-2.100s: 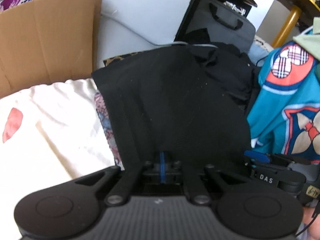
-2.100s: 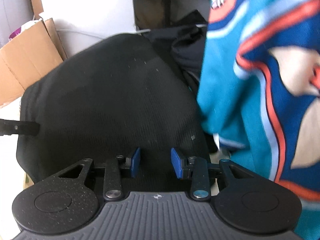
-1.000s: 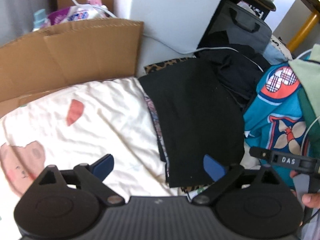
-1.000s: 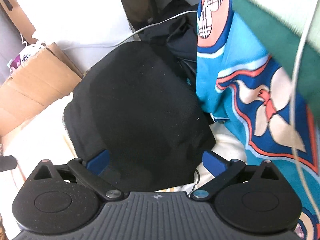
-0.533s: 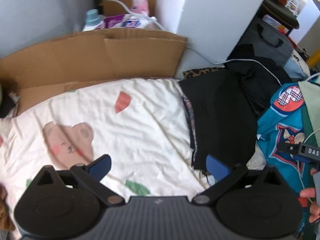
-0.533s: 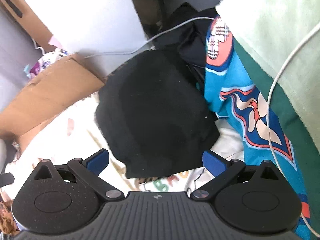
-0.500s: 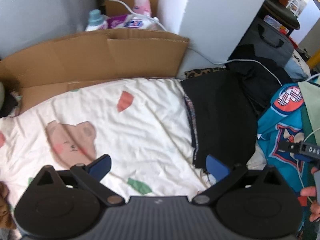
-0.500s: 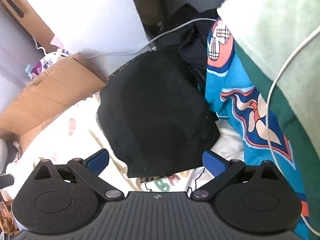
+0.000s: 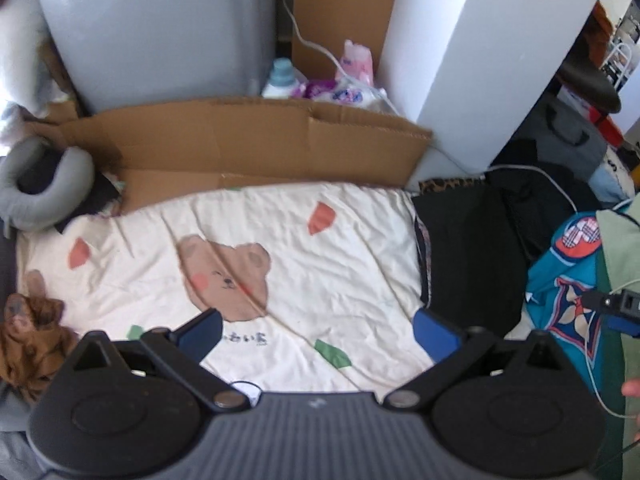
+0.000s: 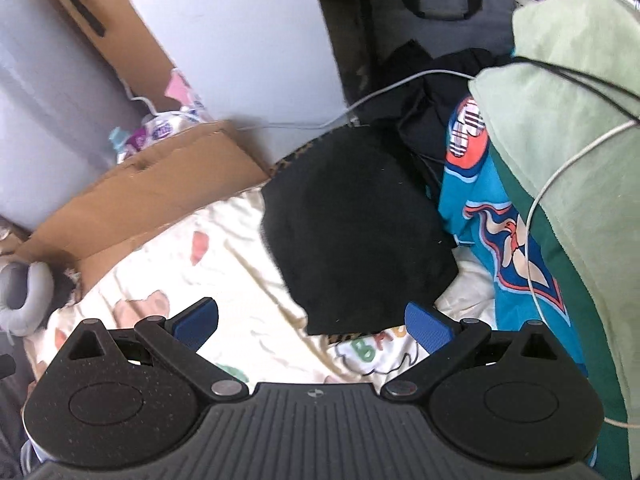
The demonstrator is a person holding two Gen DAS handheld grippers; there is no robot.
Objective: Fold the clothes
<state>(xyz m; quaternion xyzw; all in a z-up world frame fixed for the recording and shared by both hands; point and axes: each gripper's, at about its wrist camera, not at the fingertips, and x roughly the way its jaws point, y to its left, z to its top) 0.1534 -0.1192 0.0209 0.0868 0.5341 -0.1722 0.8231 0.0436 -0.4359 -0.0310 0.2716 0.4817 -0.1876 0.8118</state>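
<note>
Working over the cream bear-print blanket [image 9: 320,264], which is taking up most of both views. Flattened cardboard [image 9: 256,148] is running along its far edge.

The folded black garment [image 10: 356,236] is sitting at the blanket's right end, on top of a leopard-print piece that is only peeking out at its far corner. It is looking done to me, so I'm judging the next piece comes from the heap on the right.

That heap: a teal patterned garment [image 10: 500,232] is lying just beside the black one, touching or overlapping its right edge, with pale green fabric [image 10: 568,128] above it. Its long axis is running away from me, roughly parallel to the black fold.

Key relation: teal piece is ahead-right of my right gripper [image 10: 312,322] and far right of my left gripper [image 9: 318,328]. Right hand is clearly nearer, so it should be leading the reach; left is facing bare blanket.

Both tongs are spread wide, nothing between the blue pads, hovering above the blanket.

Brown crumpled fabric [image 9: 28,336] is sitting at the left edge, well apart.
</note>
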